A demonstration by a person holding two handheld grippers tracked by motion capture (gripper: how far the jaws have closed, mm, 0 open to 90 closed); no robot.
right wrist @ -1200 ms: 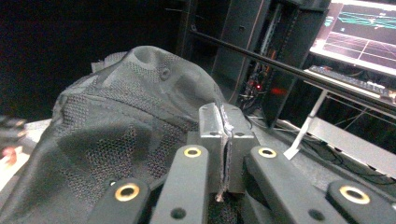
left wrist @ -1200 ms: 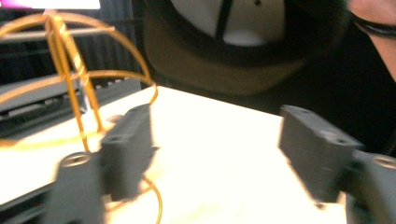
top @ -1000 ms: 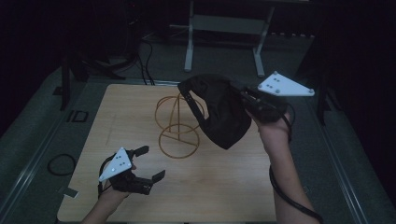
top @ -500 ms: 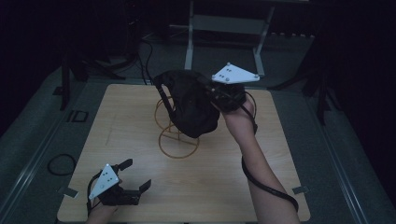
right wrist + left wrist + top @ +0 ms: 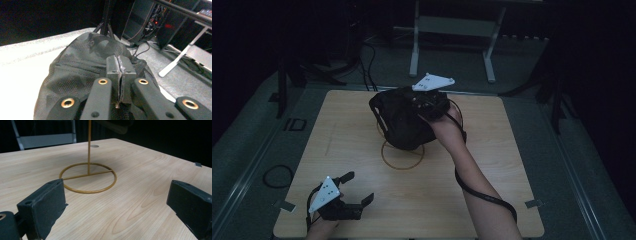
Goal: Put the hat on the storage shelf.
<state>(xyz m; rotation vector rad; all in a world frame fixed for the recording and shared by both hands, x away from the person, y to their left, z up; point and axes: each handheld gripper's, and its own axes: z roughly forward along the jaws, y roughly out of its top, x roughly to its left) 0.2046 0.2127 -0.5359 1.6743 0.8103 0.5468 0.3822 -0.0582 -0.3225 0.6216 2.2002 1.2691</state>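
Observation:
A black mesh cap (image 5: 399, 122) hangs over the gold wire stand (image 5: 403, 156) at the middle of the wooden table (image 5: 492, 190). My right gripper (image 5: 424, 102) is shut on the cap's upper edge. In the right gripper view the pads (image 5: 121, 67) pinch a thin fold of the cap (image 5: 80, 72). The stand's upper part is hidden behind the cap. Near the table's front left corner my left gripper (image 5: 359, 186) stands open and holds nothing. Its wide-apart jaws (image 5: 117, 202) point at the stand's ring base and upright rod (image 5: 88, 177).
A grey metal frame (image 5: 452, 25) stands on the floor beyond the table. A cable loop (image 5: 277, 176) lies on the floor at the left. A tape marker (image 5: 533, 203) sticks to the table's right front corner. The table top has a small hole (image 5: 94, 146) behind the stand.
My right hand has carried the cap leftward and down until it hangs over the stand. My left gripper has sunk toward the table's front left corner, still open.

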